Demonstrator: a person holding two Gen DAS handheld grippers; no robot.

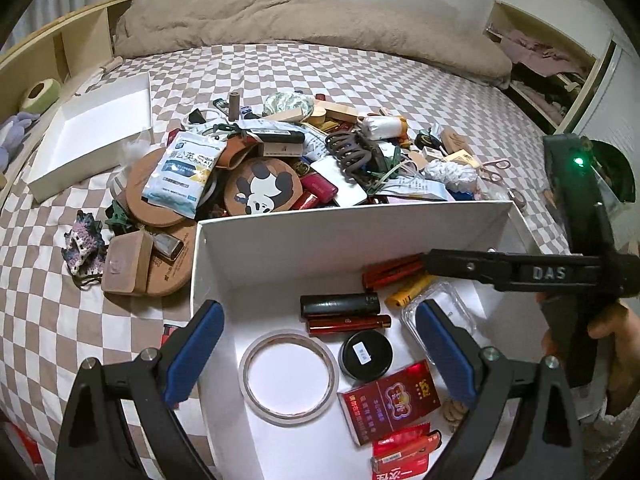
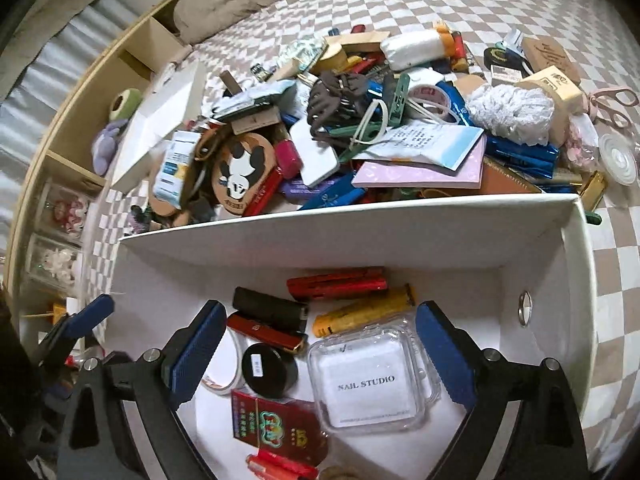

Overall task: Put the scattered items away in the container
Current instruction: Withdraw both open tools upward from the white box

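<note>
A white box [image 1: 340, 236] sits on the checked bed, and behind its far wall lies a heap of scattered items [image 1: 280, 160]. In the box are a tape ring [image 1: 286, 376], a black tin [image 1: 366, 354], a red cigarette pack [image 1: 390, 404], dark and red tubes and a yellow lighter [image 1: 408, 290]. My left gripper [image 1: 320, 312] hangs open over the box's left half, holding nothing. My right gripper [image 2: 322, 312] is open above a clear "NAIL STUDIO" case [image 2: 368, 384] that lies on the box floor [image 2: 480, 320], its pads clear of the case. The heap [image 2: 360, 128] fills the view beyond.
The box lid [image 1: 92, 128] lies open-side up at the left, near a wooden shelf [image 1: 52, 48]. A beige blanket [image 1: 300, 20] runs along the far side of the bed. Pink scissors [image 2: 612, 104] and a crochet piece [image 1: 84, 244] lie apart from the heap.
</note>
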